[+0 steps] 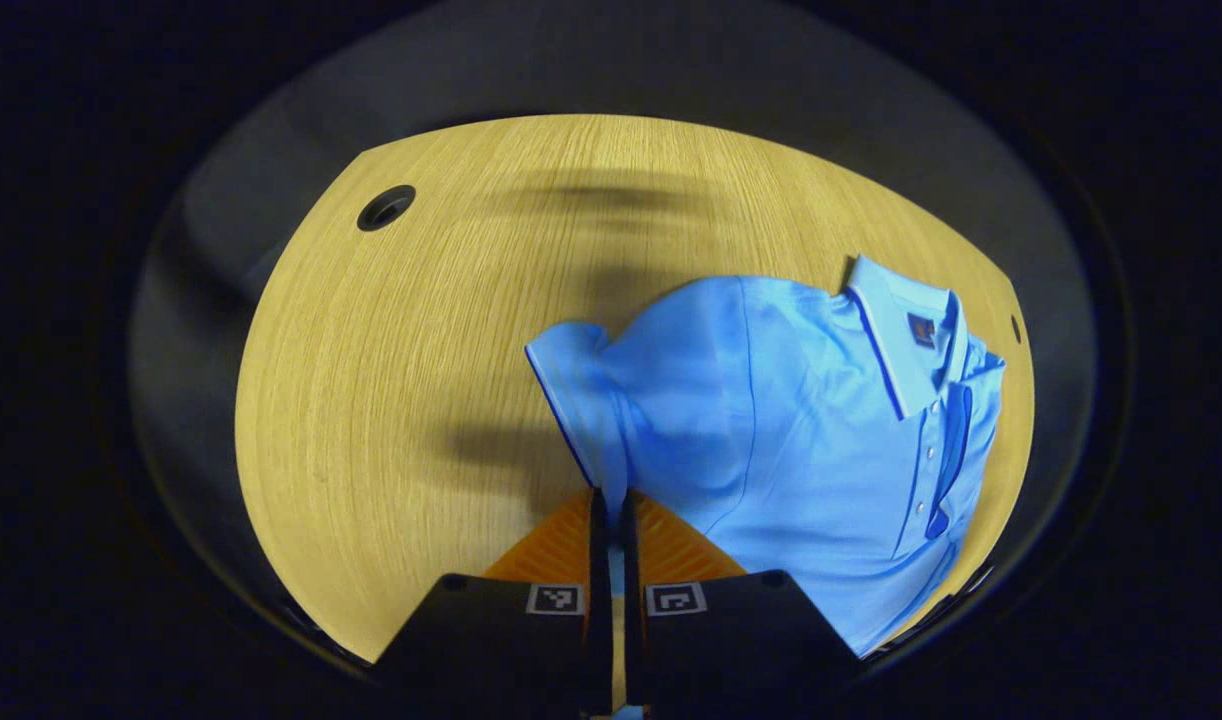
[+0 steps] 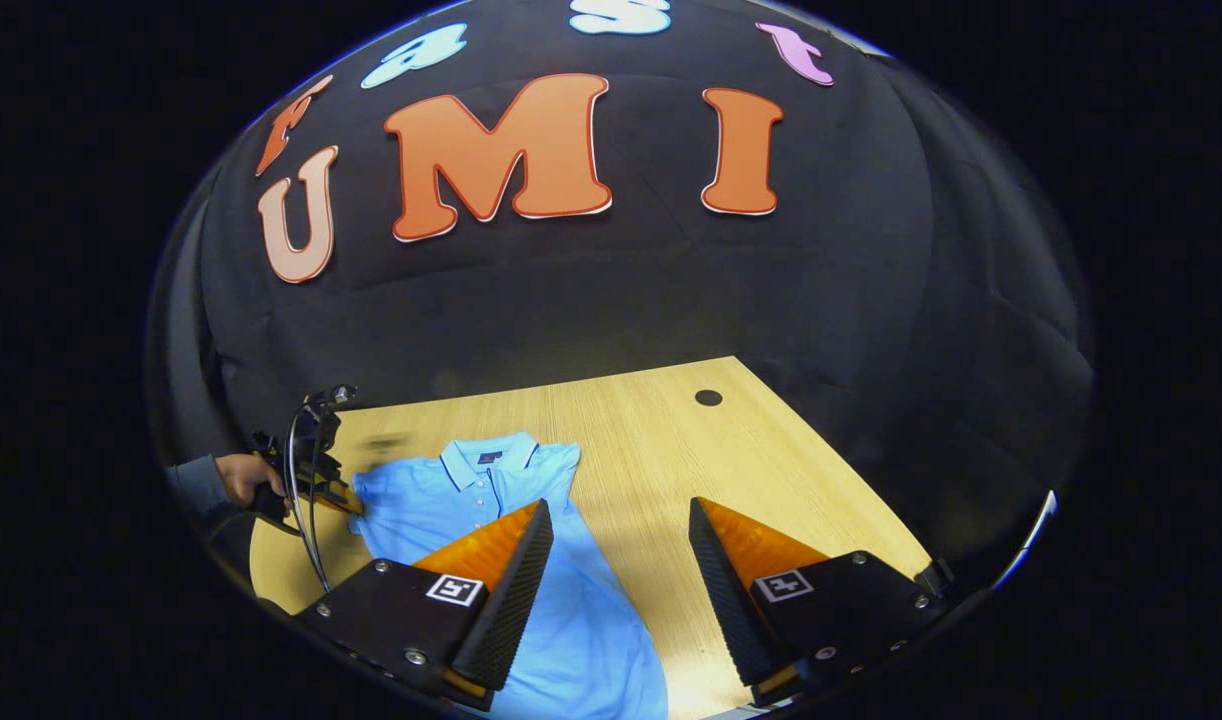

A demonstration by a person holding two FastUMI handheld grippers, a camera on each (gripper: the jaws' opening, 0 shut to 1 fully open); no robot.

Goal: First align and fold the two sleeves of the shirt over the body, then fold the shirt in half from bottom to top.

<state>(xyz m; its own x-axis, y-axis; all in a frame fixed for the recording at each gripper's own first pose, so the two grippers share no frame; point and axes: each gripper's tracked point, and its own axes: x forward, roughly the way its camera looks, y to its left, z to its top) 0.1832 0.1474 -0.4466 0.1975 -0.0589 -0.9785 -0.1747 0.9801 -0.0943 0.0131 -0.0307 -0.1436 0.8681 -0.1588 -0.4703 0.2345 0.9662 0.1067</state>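
Shirt lies flat on table, collar toward booth wall. Left gripper pinched closed on sleeve, sleeve extending straight ahead of fingers, body to its right. Right gripper spread wide, empty, above hem-side, nearer opposite sleeve. Judgement: left carries sleeve across toward collar line.

Shirt lies flat on the table, collar toward the booth wall; right gripper hangs above its hem side, fingers spread, nothing between; left gripper at the shirt's far sleeve, fingers pinching its edge; table hole behind the shirt, well apart.
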